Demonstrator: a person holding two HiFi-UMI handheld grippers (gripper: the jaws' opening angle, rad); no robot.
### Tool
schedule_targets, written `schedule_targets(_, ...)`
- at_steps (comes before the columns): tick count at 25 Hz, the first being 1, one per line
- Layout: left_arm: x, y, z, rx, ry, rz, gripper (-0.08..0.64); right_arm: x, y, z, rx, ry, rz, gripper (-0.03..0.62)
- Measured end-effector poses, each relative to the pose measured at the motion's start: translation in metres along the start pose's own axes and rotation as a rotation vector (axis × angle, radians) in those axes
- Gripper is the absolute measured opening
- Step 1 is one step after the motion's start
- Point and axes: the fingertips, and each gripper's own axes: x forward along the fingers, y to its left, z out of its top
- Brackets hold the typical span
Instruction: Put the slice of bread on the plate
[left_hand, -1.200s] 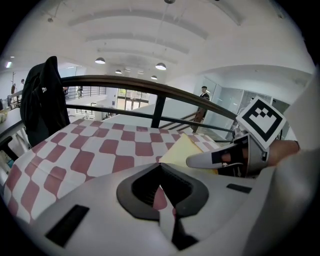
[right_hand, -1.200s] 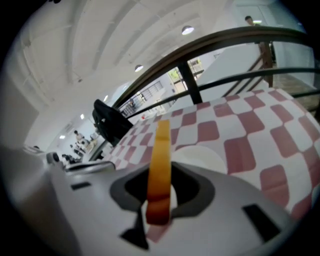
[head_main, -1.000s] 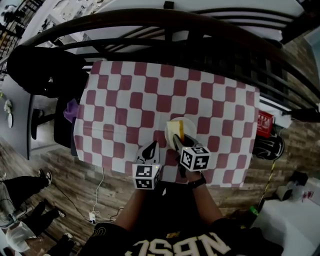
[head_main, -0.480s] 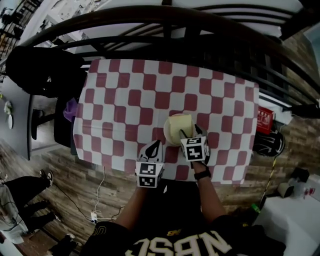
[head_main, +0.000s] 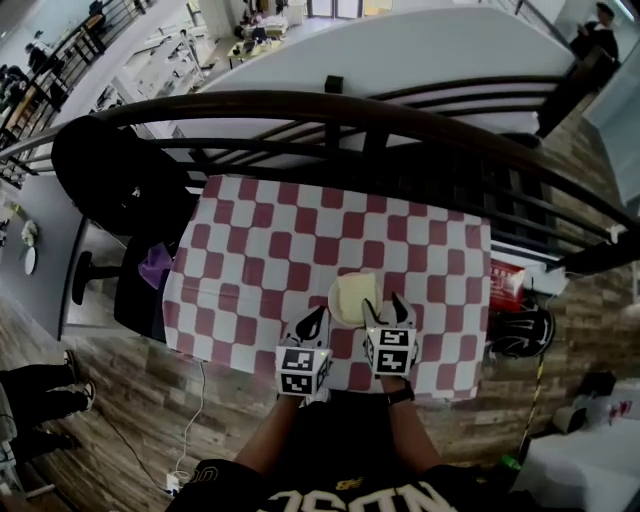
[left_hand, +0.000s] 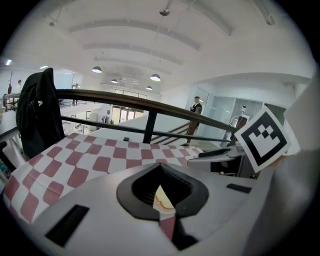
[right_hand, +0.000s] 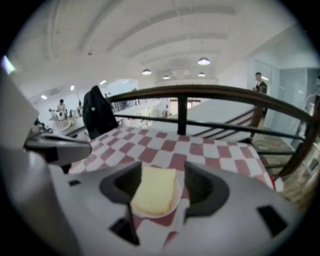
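Pale-yellow square slice of bread (head_main: 352, 296) lies flat on the small round white plate (head_main: 337, 312) on the red-and-white checked surface (head_main: 260, 250) in head view; left gripper view shows your left hand-held gripper (left_hand: 160, 167) pressed together, idle; right gripper view shows your right hand-held gripper (right_hand: 162, 172) spread clear, its delivery seemingly done.

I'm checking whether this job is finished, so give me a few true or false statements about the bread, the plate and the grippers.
The bread lies on the plate. True.
The right gripper is shut on the bread. False: its jaws stand apart, clear of the bread.
The tablecloth is red and white checked. True.
The plate sits by the railing. False: it is at the near side of the tablecloth, by the right gripper.
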Motion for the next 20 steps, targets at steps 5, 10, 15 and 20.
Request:
schedule_targets(5, -0.023, -0.006, 0.05, 0.011, -0.153, -0.014, 0.017, -0.041, 0.02, 0.052, -0.02, -0.204, 0.025, 0.252)
schedule_targets(10, -0.072, -0.015, 0.084, 0.055, -0.287, -0.011, 0.017, -0.098, 0.045, 0.069, -0.043, -0.331, 0.018, 0.145)
schedule_targets(15, -0.118, -0.026, 0.113, 0.049, -0.429, -0.036, 0.017, -0.149, 0.07, 0.087, -0.071, -0.518, 0.022, 0.027)
schedule_targets(20, -0.144, -0.042, 0.128, 0.165, -0.48, -0.031, 0.017, -0.193, 0.094, 0.097, -0.082, -0.597, 0.058, 0.015)
